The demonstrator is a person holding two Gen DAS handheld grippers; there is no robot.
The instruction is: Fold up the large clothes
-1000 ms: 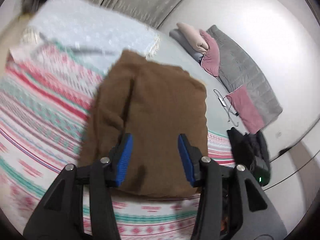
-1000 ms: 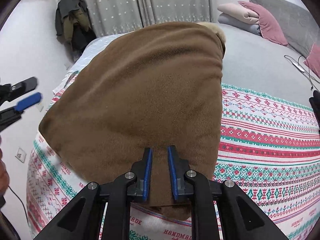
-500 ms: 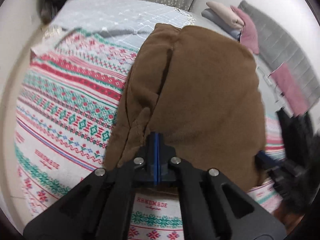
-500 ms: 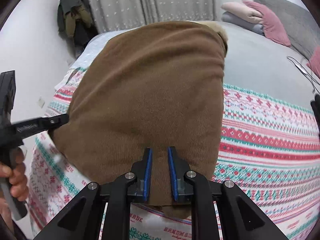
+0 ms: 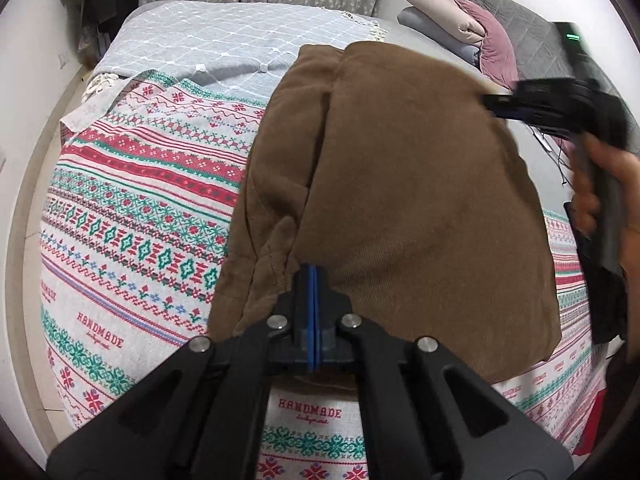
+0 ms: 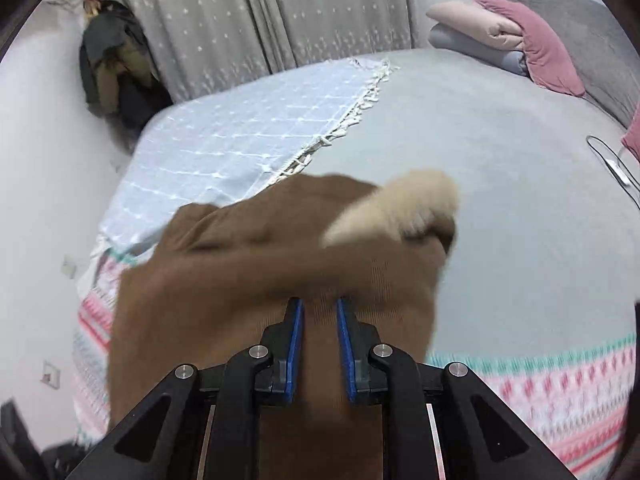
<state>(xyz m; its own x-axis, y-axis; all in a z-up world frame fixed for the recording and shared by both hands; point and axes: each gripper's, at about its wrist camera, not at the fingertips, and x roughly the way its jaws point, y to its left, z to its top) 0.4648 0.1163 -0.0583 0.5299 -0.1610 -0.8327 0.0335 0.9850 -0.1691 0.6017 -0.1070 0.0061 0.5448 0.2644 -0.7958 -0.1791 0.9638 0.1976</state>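
The left gripper (image 5: 313,280) has just clamped fully shut on the thick brown corduroy garment (image 5: 400,200); the right gripper (image 6: 318,312), nearly closed on its fabric, has swung away, folding it

Both cams ride the grippers, angled steeply down at the bed (image 5: 132,208), really close in. They share the brown garment (image 5: 400,208), curtains (image 6: 280,12) and pillows (image 6: 500,40).
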